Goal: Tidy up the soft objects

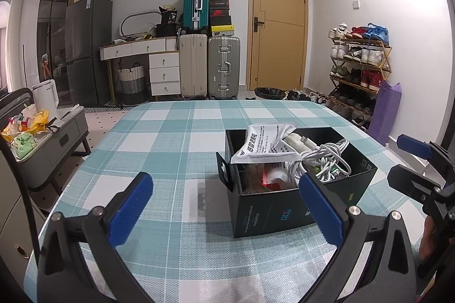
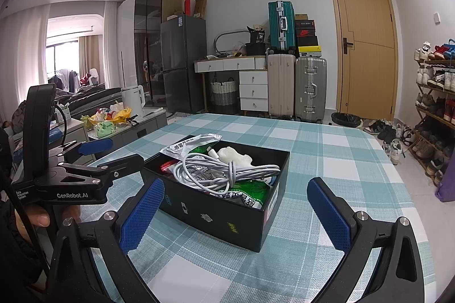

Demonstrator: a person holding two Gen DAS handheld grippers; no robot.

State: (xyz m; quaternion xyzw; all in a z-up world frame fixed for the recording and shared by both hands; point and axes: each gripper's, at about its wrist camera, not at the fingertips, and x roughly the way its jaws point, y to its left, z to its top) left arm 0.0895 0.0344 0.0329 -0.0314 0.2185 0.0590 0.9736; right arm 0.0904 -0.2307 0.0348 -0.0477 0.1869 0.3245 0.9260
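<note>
Checked surface (image 1: pixel 170 132) lies bare left of and beyond the black box (image 2: pixel 227 214), which sits toward its near right and holds a white cable (image 2: pixel 227 169) and packets (image 1: pixel 261 143). Left claw (image 1: pixel 227 209) and right claw (image 2: pixel 236 217) hover spread wide, empty, touching nothing.

An open black box (image 2: pixel 227 213) sits on the checked tablecloth. Inside it, a coiled white cable (image 2: pixel 219 170) lies on top at centre, a white sachet (image 1: pixel 261 143) leans at 10 o'clock, green packets (image 2: pixel 250 189) at 5, white wadding (image 2: pixel 234 155) at 1.
</note>
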